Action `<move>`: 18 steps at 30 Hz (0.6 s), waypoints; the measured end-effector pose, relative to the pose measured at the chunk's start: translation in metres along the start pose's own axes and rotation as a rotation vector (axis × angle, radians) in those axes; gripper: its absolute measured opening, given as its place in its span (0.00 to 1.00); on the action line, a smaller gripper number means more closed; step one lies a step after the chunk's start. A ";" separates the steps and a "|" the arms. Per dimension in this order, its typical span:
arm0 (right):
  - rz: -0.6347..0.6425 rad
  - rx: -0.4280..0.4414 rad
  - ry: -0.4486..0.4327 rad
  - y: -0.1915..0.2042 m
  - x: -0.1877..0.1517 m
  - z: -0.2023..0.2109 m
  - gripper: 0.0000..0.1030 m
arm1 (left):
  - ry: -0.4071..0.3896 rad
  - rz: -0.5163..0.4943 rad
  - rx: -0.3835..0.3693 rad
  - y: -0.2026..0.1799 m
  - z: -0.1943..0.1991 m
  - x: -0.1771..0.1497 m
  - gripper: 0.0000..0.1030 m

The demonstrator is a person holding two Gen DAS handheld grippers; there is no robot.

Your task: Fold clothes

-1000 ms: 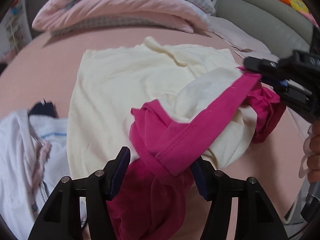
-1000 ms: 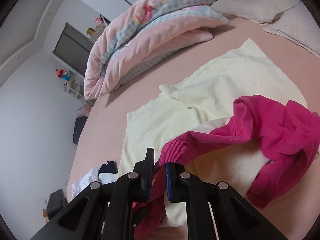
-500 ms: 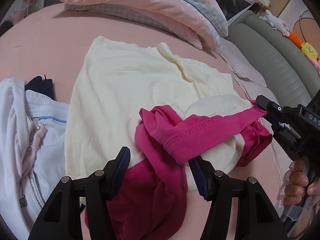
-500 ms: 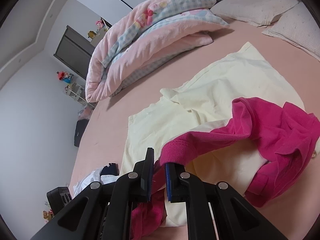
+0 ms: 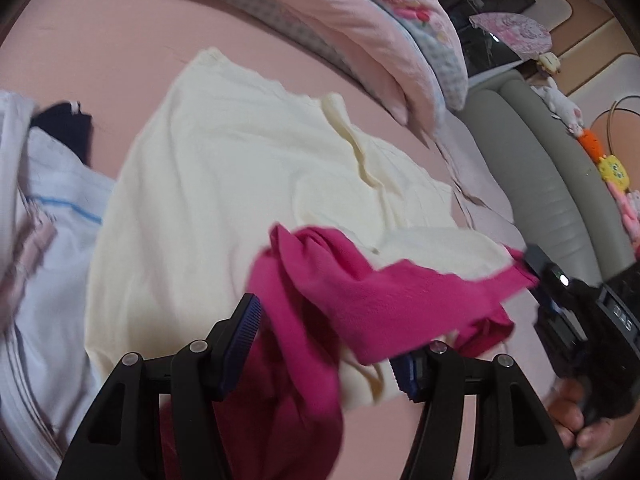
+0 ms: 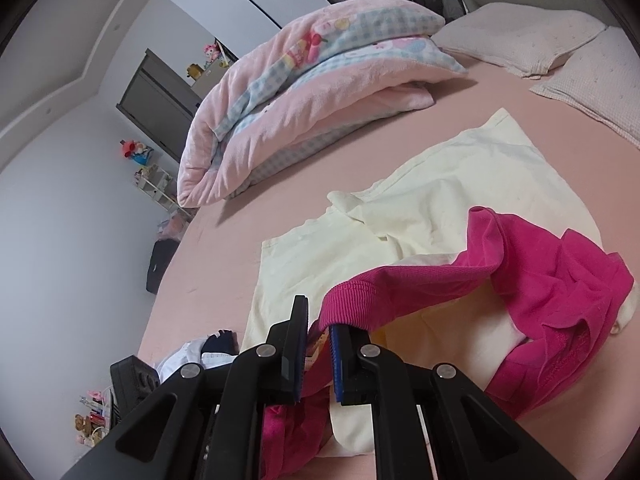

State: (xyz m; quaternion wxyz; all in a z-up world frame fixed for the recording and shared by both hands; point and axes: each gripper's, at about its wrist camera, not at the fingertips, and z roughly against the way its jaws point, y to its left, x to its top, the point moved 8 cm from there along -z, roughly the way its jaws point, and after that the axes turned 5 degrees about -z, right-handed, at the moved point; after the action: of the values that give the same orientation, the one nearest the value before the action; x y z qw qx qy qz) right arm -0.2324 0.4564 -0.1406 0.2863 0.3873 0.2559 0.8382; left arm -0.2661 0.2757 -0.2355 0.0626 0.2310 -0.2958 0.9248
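A magenta garment (image 5: 380, 300) lies bunched on a spread cream garment (image 5: 240, 200) on the pink bed. My left gripper (image 5: 324, 348) straddles a hanging fold of the magenta cloth. Its jaws are closing and stand apart, and the left pad (image 5: 240, 340) shows clear of the fabric. At the right of that view, my right gripper (image 5: 534, 270) is pinching the magenta hem, a hand behind it. In the right wrist view my right gripper (image 6: 320, 332) is shut on the ribbed hem of the magenta garment (image 6: 540, 280), which stretches over the cream garment (image 6: 440, 208).
A folded pink quilt (image 5: 360, 12) (image 6: 320, 92) lies at the back of the bed. White and dark clothes (image 5: 40, 240) are piled at the left. Two pillows (image 6: 520, 36) and a grey padded headboard (image 5: 540, 152) are at the right. A black box (image 6: 128, 380) stands off the bed.
The left wrist view has rolled and slid across the bed. The magenta band now stretches straighter toward the right gripper. The left jaws have narrowed a little. The right gripper has stayed put.
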 end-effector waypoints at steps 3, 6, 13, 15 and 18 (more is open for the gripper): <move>0.018 -0.006 0.006 -0.001 -0.002 0.001 0.09 | -0.021 0.024 -0.006 0.003 0.003 0.003 0.29; 0.060 -0.022 0.015 -0.002 -0.009 0.001 0.09 | -0.025 -0.001 -0.013 -0.001 0.006 0.005 0.20; 0.211 -0.076 0.007 -0.005 -0.025 0.005 0.38 | -0.009 -0.084 -0.013 -0.017 0.010 0.003 0.19; 0.325 -0.103 -0.023 0.002 -0.032 0.010 0.47 | -0.011 -0.101 -0.015 -0.021 0.011 0.005 0.19; 0.515 -0.167 -0.056 0.012 -0.042 0.014 0.52 | -0.005 -0.113 -0.014 -0.024 0.011 0.006 0.19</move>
State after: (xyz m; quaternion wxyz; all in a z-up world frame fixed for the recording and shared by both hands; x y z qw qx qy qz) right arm -0.2017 0.4221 -0.1456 0.1018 0.4375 0.0708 0.8906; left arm -0.2612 0.2890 -0.2119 0.1157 0.2493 -0.2887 0.9171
